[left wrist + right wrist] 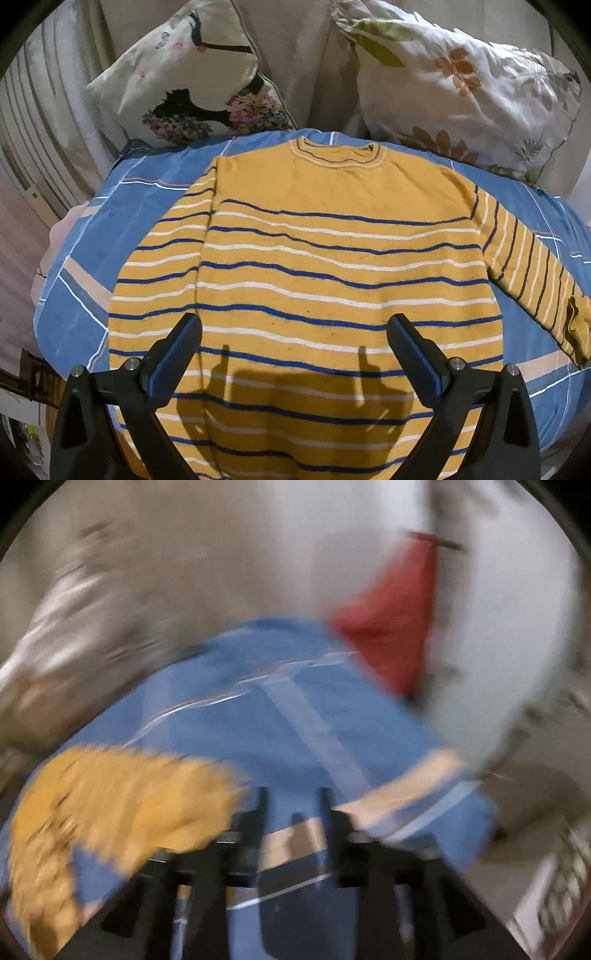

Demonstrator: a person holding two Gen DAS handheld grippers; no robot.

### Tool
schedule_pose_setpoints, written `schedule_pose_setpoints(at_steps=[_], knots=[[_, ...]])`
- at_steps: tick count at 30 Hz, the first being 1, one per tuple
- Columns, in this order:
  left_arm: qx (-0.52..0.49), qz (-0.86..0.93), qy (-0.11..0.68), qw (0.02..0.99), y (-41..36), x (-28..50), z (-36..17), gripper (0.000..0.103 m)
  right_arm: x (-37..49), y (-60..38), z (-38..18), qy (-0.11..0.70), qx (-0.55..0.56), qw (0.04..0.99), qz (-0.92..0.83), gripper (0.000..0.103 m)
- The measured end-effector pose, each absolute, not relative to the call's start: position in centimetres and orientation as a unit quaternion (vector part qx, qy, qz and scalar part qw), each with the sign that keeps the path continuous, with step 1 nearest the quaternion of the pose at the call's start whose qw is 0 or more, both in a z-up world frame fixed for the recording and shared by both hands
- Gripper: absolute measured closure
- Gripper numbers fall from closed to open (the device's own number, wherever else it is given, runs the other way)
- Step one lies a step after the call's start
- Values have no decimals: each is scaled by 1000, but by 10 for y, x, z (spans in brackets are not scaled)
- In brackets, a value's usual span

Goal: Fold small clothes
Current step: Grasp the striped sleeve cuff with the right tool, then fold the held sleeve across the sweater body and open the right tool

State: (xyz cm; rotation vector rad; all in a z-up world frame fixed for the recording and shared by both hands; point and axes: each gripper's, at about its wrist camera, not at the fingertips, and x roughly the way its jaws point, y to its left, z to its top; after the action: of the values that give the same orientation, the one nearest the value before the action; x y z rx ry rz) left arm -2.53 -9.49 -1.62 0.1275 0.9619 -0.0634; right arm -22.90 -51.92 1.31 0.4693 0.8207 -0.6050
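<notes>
Blurring right view, sweater (pixel 306 266) hem cropped

A blue plaid sheet (pixel 155 206) covers the bed, with a yellow striped sweater (pixel 314 258) spread flat on it and two floral pillows (pixel 192 81) at its head.

One yellow striped sweater (pixel 306 266), laid flat, one long sleeve (pixel 532 273) out to the side. One blue checked sheet (pixel 74 295) beneath. Two printed pillows: one floral-figure pillow (pixel 184 70), one leaf pillow (pixel 461 85). One red cloth (pixel 395 616), blurred.
</notes>
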Motion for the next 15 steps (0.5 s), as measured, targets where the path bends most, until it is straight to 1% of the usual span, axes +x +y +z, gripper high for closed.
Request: schedule_pose_setpoints(at_steps=[1, 2, 4, 7, 8, 9, 10, 11, 12, 15], knots=[[62, -32, 464, 883, -97, -25, -17, 3, -220, -504, 12, 394, 209, 858, -256, 38], [63, -35, 465, 883, -100, -25, -17, 3, -209, -488, 10, 399, 188, 867, -231, 35], [69, -40, 463, 883, -103, -28, -16, 3, -184, -457, 0, 415, 135, 877, -202, 35], [75, -41, 461, 883, -103, -32, -16, 3, -157, -437, -24, 447, 79, 865, -213, 35], [76, -39, 461, 883, -102, -33, -16, 3, -151, -433, -34, 463, 49, 854, -233, 38], [76, -35, 462, 883, -99, -34, -16, 3, -145, -432, -44, 478, 20, 842, -250, 47], [74, -31, 463, 883, -95, -33, -15, 3, -144, -433, -47, 484, 10, 836, -257, 69], [70, -24, 463, 883, -90, -33, -15, 3, -146, -438, -45, 481, 17, 837, -260, 79], [66, -19, 463, 884, -85, -32, -15, 3, -151, -446, -37, 470, 40, 841, -265, 84], [51, -4, 466, 883, -72, -28, -15, 3, -169, -479, -14, 436, 88, 842, -306, 86]])
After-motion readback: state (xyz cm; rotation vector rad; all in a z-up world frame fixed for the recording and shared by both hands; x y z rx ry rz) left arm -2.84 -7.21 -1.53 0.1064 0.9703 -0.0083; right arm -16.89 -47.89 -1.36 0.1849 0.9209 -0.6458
